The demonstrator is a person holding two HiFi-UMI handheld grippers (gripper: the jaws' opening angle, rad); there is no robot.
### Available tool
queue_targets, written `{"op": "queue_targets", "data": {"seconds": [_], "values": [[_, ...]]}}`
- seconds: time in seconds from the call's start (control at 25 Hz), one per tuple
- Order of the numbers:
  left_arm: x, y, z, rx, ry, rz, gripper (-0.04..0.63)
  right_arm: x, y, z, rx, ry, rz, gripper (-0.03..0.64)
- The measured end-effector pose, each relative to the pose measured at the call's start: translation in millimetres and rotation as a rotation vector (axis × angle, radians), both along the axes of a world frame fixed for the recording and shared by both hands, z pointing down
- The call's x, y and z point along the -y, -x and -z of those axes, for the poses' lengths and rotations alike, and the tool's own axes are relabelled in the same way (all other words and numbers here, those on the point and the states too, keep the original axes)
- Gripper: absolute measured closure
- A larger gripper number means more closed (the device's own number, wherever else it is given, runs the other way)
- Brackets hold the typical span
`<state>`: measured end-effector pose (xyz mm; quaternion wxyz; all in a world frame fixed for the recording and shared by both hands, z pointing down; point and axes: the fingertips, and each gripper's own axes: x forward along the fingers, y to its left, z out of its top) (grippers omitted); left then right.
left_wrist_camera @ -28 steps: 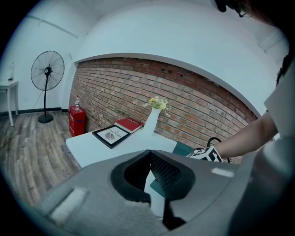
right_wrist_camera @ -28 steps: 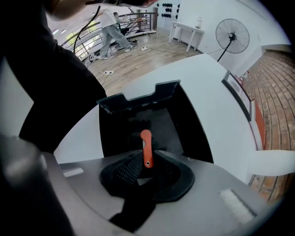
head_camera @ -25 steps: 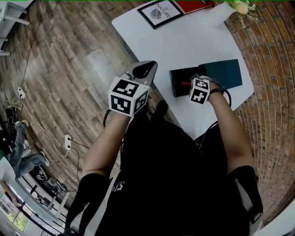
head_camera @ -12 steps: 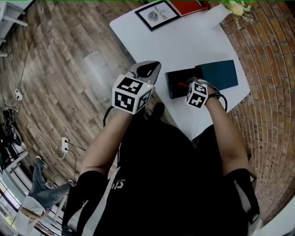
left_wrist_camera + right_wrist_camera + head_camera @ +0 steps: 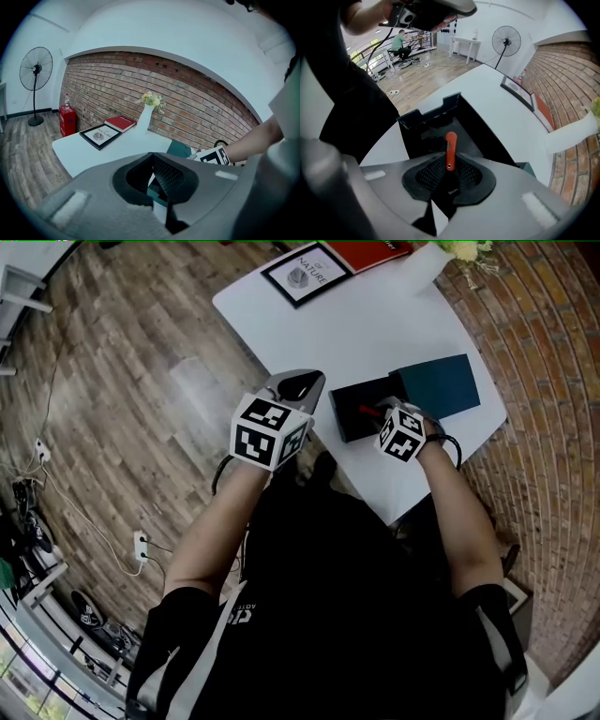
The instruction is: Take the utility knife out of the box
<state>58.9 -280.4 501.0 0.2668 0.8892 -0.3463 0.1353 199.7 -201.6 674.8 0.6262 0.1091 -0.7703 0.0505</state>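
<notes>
Two grippers are in play, only one working.

- Right gripper (image 5: 450,162): jaws pinched on the red handle of the utility knife (image 5: 450,147). The ribbed pads press it from both sides and the free end sticks out ahead of the jaws.
- Knife position: over the open black box (image 5: 433,123), above its dark interior. In the head view the red shows at the box's end nearest the teal lid (image 5: 439,382), which lies flat just beside it.
- Left gripper (image 5: 152,157): jaws pressed together with nothing between them, held in the air off the near edge of the white table (image 5: 375,324), apart from the box.
- Far end of the table: framed print (image 5: 301,273), red book (image 5: 377,251), white vase (image 5: 427,259). None is involved.

Progress, as I judge it: lid off and the grasp made, so the hard part looks done. What remains is lifting the knife clear of the box walls and setting it down or holding it away. I cannot tell whether the tip still rests on the box floor or has already lifted.

Against the frames from a second and half a second ago:
- The table and box sit slightly further up and left in the head view, which I read as the head camera shifting.
- The right gripper stays at the same end of the box, red handle beside its cube throughout.
- The left gripper has risen a little and otherwise holds its place.
</notes>
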Motion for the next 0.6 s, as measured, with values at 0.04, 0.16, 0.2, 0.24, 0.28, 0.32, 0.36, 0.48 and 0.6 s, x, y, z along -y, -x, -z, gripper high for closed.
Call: {"op": "queue_targets", "data": {"seconds": [0.04,0.16,0.2,0.24,0.28,0.32,0.36,0.48,0.6], "values": [[-1,-2,-2,0.002,0.004,-0.013,0.588,1,0,3,0.009,-0.003,-0.015,0.557],[-3,-11,-6,0.008,0.009,-0.055,0.588,5,-1,15,0.039,-0.021,-0.05,0.557],[-3,-15,-6,0.01,0.009,-0.068,0.588,8,-1,20,0.05,-0.029,-0.06,0.557],[-2,-19,-6,0.011,0.011,-0.082,0.588,10,-1,26,0.061,-0.037,-0.071,0.557],[-2,-24,-5,0.012,0.012,-0.097,0.588,13,-1,31,0.074,-0.046,-0.082,0.557],[-1,-29,-6,0.012,0.014,-0.114,0.588,16,-1,37,0.089,-0.056,-0.093,0.557],[-2,-34,-7,0.012,0.015,-0.133,0.588,19,-1,42,0.104,-0.066,-0.105,0.557],[-5,-50,-9,0.008,0.017,-0.194,0.56,23,1,56,0.148,-0.1,-0.138,0.557],[-7,-65,-8,0.002,0.021,-0.25,0.54,27,2,73,0.182,-0.136,-0.161,0.557]]}}
